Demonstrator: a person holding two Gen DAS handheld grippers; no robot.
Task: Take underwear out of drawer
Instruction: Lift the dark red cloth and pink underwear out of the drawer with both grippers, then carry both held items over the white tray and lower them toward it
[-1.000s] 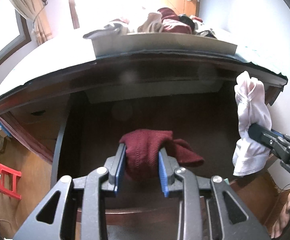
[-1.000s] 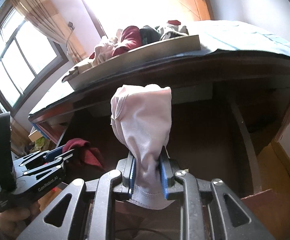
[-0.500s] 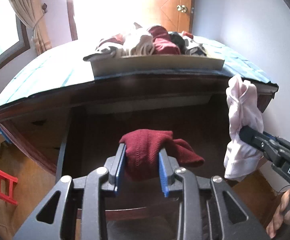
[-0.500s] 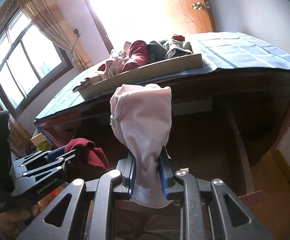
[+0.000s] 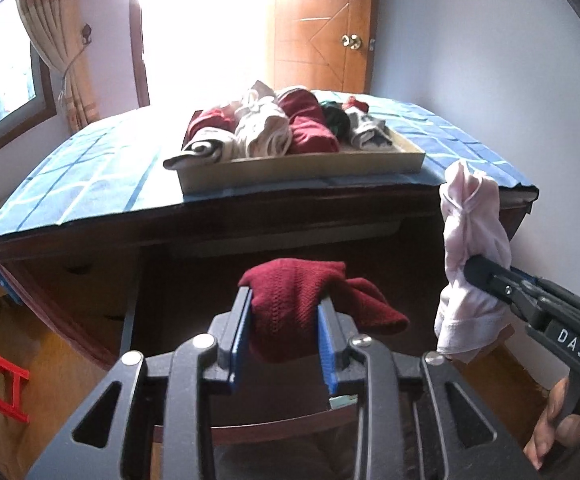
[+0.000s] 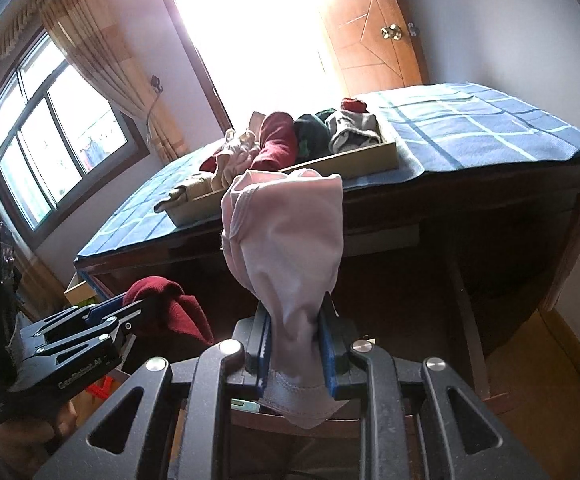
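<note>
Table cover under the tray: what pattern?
Blue cloth with a light-blue grid of lines. Clearest in the left wrist view.

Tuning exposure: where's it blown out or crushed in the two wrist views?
Left wrist: doorway beside the door clipped white; drawer interior nearly black. Right wrist: same doorway glare, window keeps detail, pale pink underwear well exposed. Fisheye bends desk edges in both.

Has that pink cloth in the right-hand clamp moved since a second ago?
Yes. The pink underwear has risen: against the table edge its top now reaches the blue tablecloth.
</note>
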